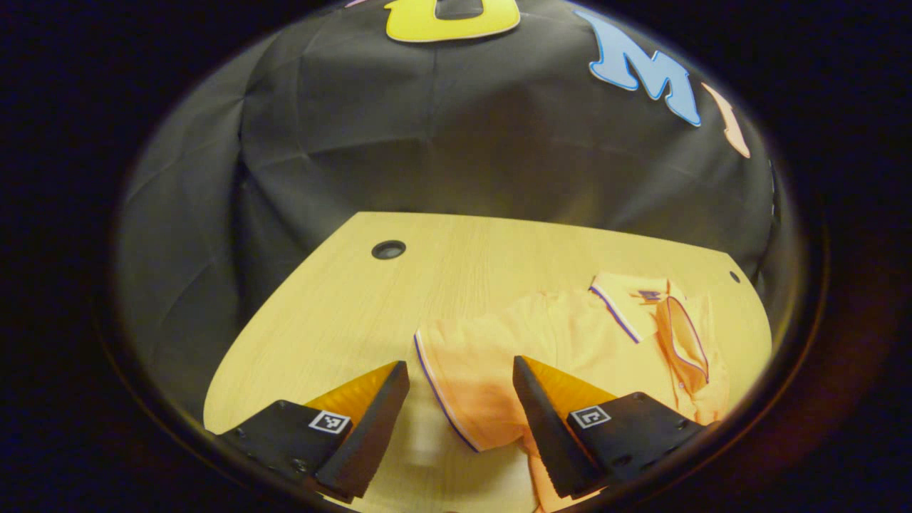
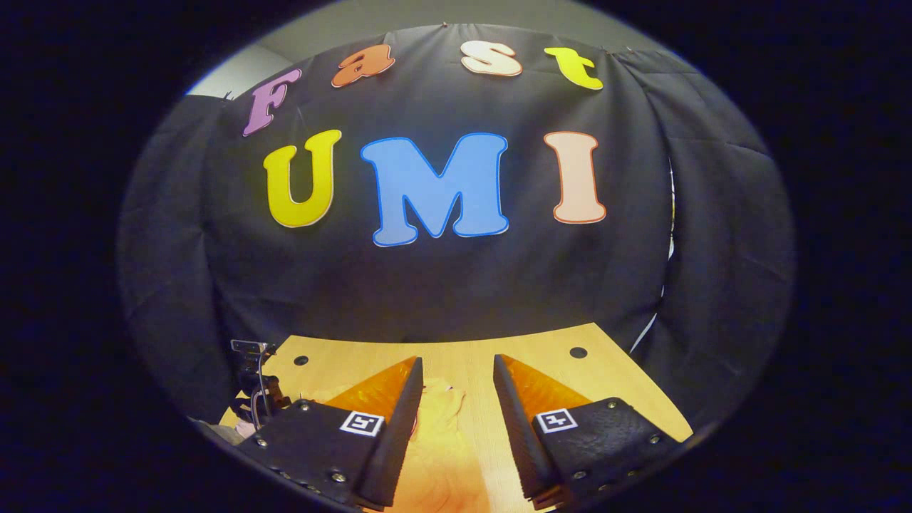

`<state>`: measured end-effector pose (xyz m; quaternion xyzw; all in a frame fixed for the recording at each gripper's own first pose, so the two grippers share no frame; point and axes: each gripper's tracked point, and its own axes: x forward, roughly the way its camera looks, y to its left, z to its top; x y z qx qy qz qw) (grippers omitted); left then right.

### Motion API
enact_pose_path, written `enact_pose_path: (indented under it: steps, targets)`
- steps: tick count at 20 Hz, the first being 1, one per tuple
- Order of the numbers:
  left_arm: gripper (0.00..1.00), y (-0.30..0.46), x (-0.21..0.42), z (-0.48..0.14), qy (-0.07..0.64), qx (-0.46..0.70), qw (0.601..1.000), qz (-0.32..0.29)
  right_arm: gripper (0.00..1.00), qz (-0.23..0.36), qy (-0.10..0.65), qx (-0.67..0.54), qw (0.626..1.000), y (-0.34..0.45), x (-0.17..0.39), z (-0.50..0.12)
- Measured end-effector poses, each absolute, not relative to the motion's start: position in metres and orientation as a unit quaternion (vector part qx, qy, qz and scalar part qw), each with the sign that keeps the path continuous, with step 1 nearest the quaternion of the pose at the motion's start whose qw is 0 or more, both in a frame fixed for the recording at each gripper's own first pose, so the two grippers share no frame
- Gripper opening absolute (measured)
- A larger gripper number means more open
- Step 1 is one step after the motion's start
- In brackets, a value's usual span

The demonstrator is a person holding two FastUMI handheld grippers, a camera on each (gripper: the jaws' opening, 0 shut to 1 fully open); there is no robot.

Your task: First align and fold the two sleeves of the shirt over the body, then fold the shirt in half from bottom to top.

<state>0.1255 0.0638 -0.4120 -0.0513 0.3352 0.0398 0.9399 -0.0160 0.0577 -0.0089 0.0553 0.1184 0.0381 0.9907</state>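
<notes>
Two grippers, both with fingers spread and nothing between them.

Left gripper view: your left gripper sits at the bottom centre of the frame, released, jaws wide apart. The shirt, orange, lies on the wooden table in the lower right of the frame. One sleeve reaches toward lower centre, its striped cuff edge running down through the gap between the fingers. The right-hand finger overlaps the sleeve cloth in the picture; whether it touches the cloth, you cannot tell from here. The left-hand finger is over bare wood, just beside the cuff edge. The collar, with its dark trim, sits at the right of the frame, the buttoned placket just below and right of it. A round cable hole shows in the tabletop at centre left, well apart from the shirt; a smaller hole sits near the table's far right corner.

Right gripper view: your right gripper is at bottom centre, likewise released, fingers parted. Orange shirt cloth, rumpled, shows in the gap and under the left-hand finger. The right-hand finger is over bare table. Contact with the cloth cannot be judged. The other gripper's body, dark with wiring, shows at the lower left edge of the frame.
</notes>
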Motion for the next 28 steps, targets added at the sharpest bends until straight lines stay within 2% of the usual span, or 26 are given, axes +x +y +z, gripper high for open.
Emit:
enact_pose_path:
  steps: [1, 2, 11, 13, 16, 17, 19, 23, 24, 25, 26, 28]
  targets:
    - [1.00, 0.062, 0.126, -0.423, 0.346, -0.051, 0.936, 0.040, 0.63, 0.030, 0.122, 0.053, 0.991, 0.054, -0.018, -0.009]
    - [0.96, 0.061, 0.126, -0.428, 0.350, -0.052, 0.934, 0.039, 0.63, 0.024, 0.125, 0.053, 0.990, 0.052, -0.019, -0.011]
    - [1.00, 0.055, 0.137, -0.446, 0.350, -0.042, 0.934, 0.058, 0.63, 0.007, 0.140, 0.049, 0.989, 0.040, -0.018, -0.015]
    - [0.86, 0.053, 0.138, -0.446, 0.351, -0.039, 0.934, 0.060, 0.63, 0.007, 0.142, 0.048, 0.989, 0.039, -0.017, -0.016]
    - [0.33, 0.042, 0.141, -0.445, 0.353, -0.026, 0.934, 0.057, 0.63, 0.006, 0.146, 0.047, 0.988, 0.037, -0.018, -0.020]
    - [0.27, 0.042, 0.141, -0.445, 0.356, -0.016, 0.932, 0.065, 0.63, 0.005, 0.148, 0.048, 0.988, 0.036, -0.019, -0.022]
    - [0.08, 0.038, 0.142, -0.444, 0.353, -0.014, 0.933, 0.071, 0.63, 0.004, 0.151, 0.049, 0.987, 0.033, -0.020, -0.025]
    - [0.08, 0.025, 0.148, -0.427, 0.337, 0.001, 0.940, 0.058, 0.63, 0.000, 0.159, 0.054, 0.986, 0.025, -0.024, -0.031]
    - [0.12, 0.017, 0.153, -0.417, 0.327, 0.008, 0.944, 0.048, 0.63, -0.002, 0.161, 0.058, 0.985, 0.023, -0.024, -0.033]
    - [0.12, 0.006, 0.156, -0.408, 0.317, 0.016, 0.948, 0.035, 0.63, -0.003, 0.161, 0.062, 0.985, 0.021, -0.025, -0.034]
    - [0.08, -0.007, 0.161, -0.398, 0.307, 0.025, 0.951, 0.019, 0.63, -0.004, 0.162, 0.066, 0.985, 0.020, -0.025, -0.036]
    - [0.07, -0.041, 0.163, -0.382, 0.290, 0.043, 0.956, -0.019, 0.63, -0.006, 0.164, 0.072, 0.984, 0.017, -0.026, -0.039]
